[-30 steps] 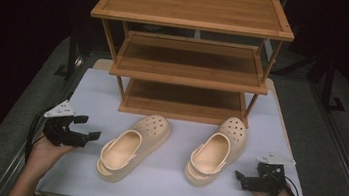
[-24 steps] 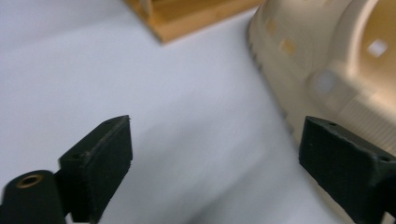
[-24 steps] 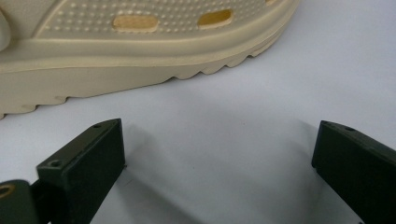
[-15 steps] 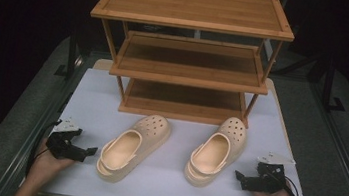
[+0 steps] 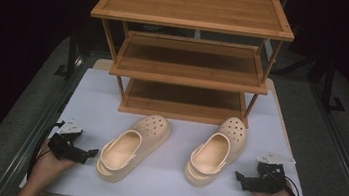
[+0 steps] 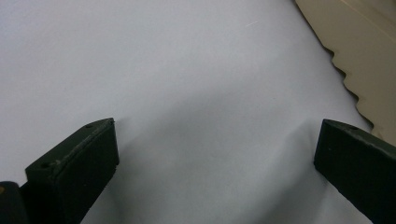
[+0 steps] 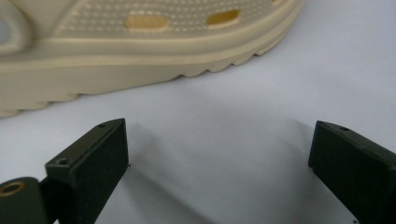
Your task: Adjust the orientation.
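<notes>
Before us a white tabletop [image 5: 171,188] in a dark room, a three-tier bamboo rack [image 5: 190,54] behind. The left gripper [image 5: 86,153] has dropped to the table, jaws just spread wide and empty, beside the left beige foam clog [image 5: 134,146]. We're set to grab; the right gripper [image 5: 242,180] gapes empty near the right clog [image 5: 217,151].

A white counter [image 5: 171,188] stands in a dark room, lit from above. A three-tier wooden shelf rack [image 5: 191,49] sits at its far end. Grey floor [image 5: 22,94] flanks both sides, and beyond it everything is black.
</notes>
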`<state>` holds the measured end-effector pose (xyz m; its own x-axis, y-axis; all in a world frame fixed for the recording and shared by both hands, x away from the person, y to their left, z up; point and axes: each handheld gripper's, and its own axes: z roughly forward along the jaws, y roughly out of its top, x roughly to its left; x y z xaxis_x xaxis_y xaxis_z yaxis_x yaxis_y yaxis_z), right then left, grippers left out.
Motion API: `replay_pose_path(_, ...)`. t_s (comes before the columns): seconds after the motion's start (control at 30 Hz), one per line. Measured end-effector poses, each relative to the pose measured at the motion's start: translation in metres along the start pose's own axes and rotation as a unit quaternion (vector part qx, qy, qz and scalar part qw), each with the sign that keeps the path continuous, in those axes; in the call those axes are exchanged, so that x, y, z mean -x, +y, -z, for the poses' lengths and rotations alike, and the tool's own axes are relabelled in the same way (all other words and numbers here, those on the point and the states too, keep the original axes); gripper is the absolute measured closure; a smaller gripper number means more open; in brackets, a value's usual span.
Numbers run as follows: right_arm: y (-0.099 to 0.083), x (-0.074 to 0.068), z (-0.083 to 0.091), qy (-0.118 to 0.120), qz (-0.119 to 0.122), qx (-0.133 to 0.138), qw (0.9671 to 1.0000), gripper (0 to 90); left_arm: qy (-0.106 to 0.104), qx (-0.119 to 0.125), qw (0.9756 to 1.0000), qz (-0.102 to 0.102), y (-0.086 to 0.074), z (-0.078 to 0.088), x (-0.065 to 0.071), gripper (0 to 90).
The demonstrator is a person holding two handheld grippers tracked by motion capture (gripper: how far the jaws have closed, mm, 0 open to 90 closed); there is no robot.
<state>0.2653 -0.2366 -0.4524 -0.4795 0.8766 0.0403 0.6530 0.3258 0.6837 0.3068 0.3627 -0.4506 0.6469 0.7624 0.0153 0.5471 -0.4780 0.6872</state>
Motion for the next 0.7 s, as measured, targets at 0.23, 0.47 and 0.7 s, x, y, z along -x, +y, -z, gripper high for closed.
replay_pose_path(0.23, 0.009, -0.005, 0.018, 0.024, -0.011, 0.015, 0.9996, 13.4, 0.0, 0.0, 1.0, 0.0, 0.0, 0.0, 0.0, 0.0)
replay_pose_path(0.47, 0.035, -0.011, 0.036, 0.064, -0.002, 0.051, 0.9966, 27.5, 0.0, 0.0, 1.0, 0.001, 0.0, 0.0, 0.0, 0.0)
replay_pose_path(0.7, 0.072, -0.013, 0.039, 0.093, 0.023, 0.071, 0.9928, 45.8, 0.0, 0.001, 1.0, 0.001, 0.0, 0.0, 0.0, 0.0)
